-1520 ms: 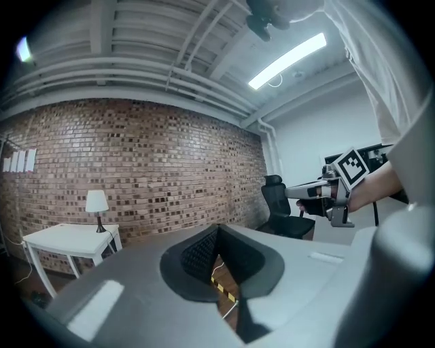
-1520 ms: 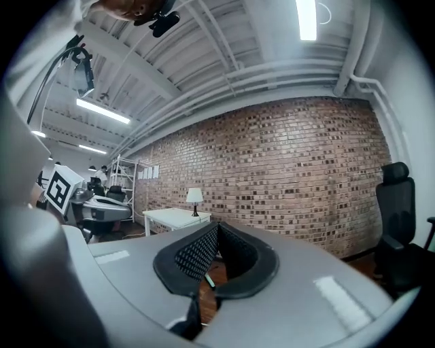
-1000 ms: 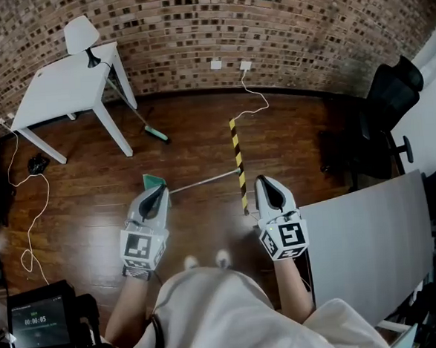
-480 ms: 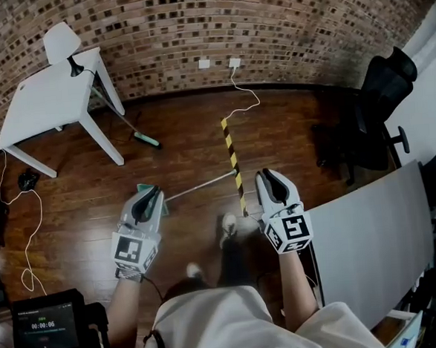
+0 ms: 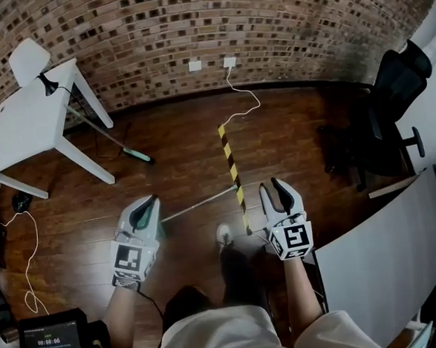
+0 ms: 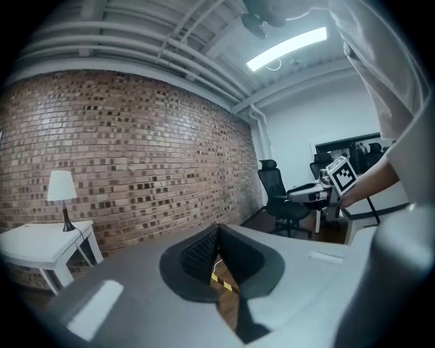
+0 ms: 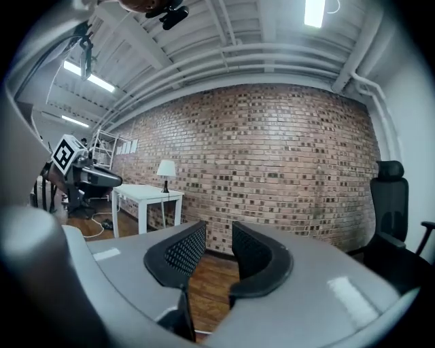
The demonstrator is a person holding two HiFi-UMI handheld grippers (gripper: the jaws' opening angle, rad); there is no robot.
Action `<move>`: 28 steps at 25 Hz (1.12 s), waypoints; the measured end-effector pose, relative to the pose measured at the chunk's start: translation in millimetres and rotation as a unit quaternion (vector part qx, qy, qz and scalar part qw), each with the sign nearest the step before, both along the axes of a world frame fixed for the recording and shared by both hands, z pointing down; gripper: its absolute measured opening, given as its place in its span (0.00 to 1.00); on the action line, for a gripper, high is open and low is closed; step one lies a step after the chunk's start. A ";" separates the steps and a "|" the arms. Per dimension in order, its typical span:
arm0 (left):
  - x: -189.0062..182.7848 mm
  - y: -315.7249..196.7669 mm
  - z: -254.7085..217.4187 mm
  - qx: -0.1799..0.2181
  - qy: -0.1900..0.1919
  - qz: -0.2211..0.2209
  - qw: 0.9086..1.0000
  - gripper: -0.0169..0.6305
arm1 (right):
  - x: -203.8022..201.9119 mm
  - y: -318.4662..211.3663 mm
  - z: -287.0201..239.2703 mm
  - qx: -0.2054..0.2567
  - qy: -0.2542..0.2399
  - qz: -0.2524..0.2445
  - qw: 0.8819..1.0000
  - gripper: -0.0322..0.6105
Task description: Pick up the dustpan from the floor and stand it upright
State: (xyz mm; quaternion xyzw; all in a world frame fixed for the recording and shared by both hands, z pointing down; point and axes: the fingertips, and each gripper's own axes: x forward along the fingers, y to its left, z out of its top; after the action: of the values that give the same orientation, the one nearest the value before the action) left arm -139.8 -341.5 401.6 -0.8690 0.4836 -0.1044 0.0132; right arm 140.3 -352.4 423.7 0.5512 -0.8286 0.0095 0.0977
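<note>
The dustpan lies on the wooden floor. Its long pale handle (image 5: 201,202) runs from my left gripper toward the striped tape, and its green pan is hidden behind that gripper. My left gripper (image 5: 147,204) hovers over the pan end with its jaws closed tip to tip (image 6: 216,231) and nothing held. My right gripper (image 5: 271,185) hangs right of the handle's far end. Its jaws have just been opening and now stand apart (image 7: 219,234), with only floor and brick wall between them.
A yellow-and-black tape strip (image 5: 231,165) crosses the floor. A green-headed broom (image 5: 137,154) leans on the white table (image 5: 28,123), which carries a lamp (image 5: 30,60). A black office chair (image 5: 392,113) and a grey panel (image 5: 380,262) stand at right. My shoe (image 5: 223,236) is between the grippers.
Both grippers have sunk toward the floor and moved forward. The right jaws went from closed to apart. The green pan has slipped out of sight behind the left gripper, and a foot has stepped forward.
</note>
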 end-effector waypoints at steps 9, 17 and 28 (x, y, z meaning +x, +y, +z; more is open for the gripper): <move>28.7 -90.7 195.9 -0.034 0.004 -0.003 0.999 0.03 | 60.0 -80.8 201.8 -0.026 0.017 0.041 0.999 0.28; 53.1 -138.3 380.6 -0.042 0.023 -0.002 0.999 0.03 | 63.6 -109.7 402.1 -0.048 0.011 0.055 0.997 0.30; 113.7 -180.7 543.8 -0.022 0.059 0.001 0.998 0.03 | 71.6 -128.4 598.2 -0.047 0.020 0.036 0.998 0.32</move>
State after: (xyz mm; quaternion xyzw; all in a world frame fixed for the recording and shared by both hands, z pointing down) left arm -26.1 -522.2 945.4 -0.8743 0.4801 -0.0634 -0.0346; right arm 211.9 -480.8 1021.9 0.5752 -0.8049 0.0408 0.1398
